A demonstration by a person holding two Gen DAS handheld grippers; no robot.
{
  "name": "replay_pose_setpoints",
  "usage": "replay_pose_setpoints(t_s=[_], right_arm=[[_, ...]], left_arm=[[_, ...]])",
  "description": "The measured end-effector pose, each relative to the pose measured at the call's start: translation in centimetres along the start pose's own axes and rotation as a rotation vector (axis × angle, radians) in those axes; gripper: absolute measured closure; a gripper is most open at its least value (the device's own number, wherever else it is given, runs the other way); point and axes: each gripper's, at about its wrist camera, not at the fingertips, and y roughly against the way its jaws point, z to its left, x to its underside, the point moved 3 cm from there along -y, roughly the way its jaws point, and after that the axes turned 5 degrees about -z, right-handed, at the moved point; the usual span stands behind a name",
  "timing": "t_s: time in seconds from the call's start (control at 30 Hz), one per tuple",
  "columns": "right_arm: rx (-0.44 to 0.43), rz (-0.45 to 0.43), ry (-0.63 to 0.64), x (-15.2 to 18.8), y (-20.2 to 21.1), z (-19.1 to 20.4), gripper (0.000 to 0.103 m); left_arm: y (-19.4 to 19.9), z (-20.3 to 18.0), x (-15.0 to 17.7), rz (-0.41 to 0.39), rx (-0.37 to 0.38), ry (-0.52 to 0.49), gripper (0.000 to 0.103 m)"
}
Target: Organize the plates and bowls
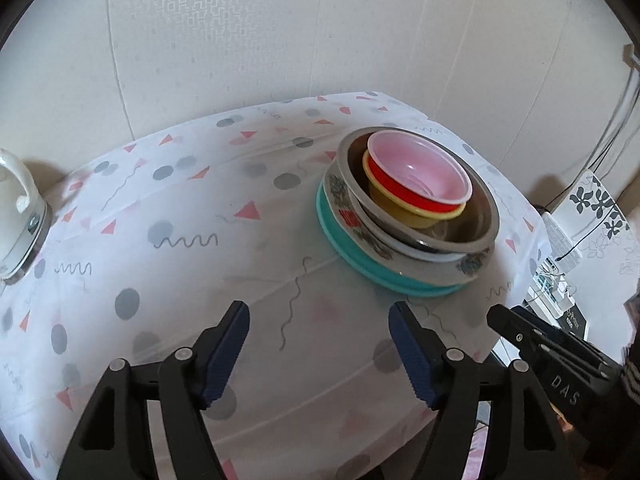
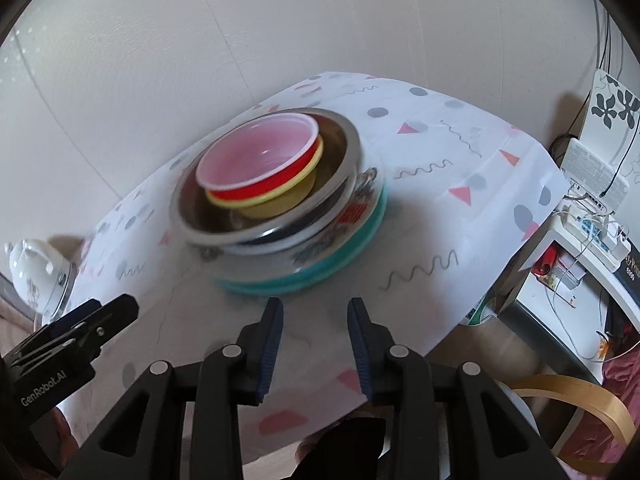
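A patterned tablecloth fills the frame, bearing at centre right one stack: teal plates, a floral plate, a steel bowl, a yellow bowl, and a red bowl on top. Both the left gripper and the right gripper, at bottom centre of their own views, stand spread apart, holding nothing, short of the stack.

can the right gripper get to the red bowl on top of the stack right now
Probably yes. The right gripper is open and empty just short of the stack, and the red bowl sits topmost with nothing covering it.
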Motion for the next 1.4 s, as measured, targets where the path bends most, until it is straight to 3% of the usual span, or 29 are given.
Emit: replay_pose_setpoints(t_s=[0.17, 0.4, 0.8, 1.07, 1.2, 1.4], right_arm=[[0.002, -0.02, 0.018, 1.1, 0.9, 0.5, 0.065], [0.008, -0.049, 0.034, 2.2, 2.0, 1.2, 0.065], [0.023, -0.072, 0.078, 2.1, 2.8, 2.2, 0.065], [0.026, -0.063, 0.081, 1.6, 2.3, 2.3, 0.065], [0.028, -0.062, 0.092, 1.5, 2.2, 2.6, 0.065], [0.037, -0.063, 0.094, 1.3, 2.2, 2.7, 0.065]], left_arm=[[0.8, 0.0, 0.7, -0.015, -0.022, -0.009, 0.02], [2.7, 0.1, 1.2, -0.077, -0.077, -0.044, 0.001], [3.3, 0.1, 1.5, -0.082, -0.106, -0.057, 0.0], [3.1, -0.1, 1.4, -0.063, -0.178, -0.104, 0.0], [2.6, -0.4, 1.3, -0.028, -0.186, -0.129, 0.0], [2.7, -0.1, 1.0, -0.037, -0.17, -0.097, 0.0]])
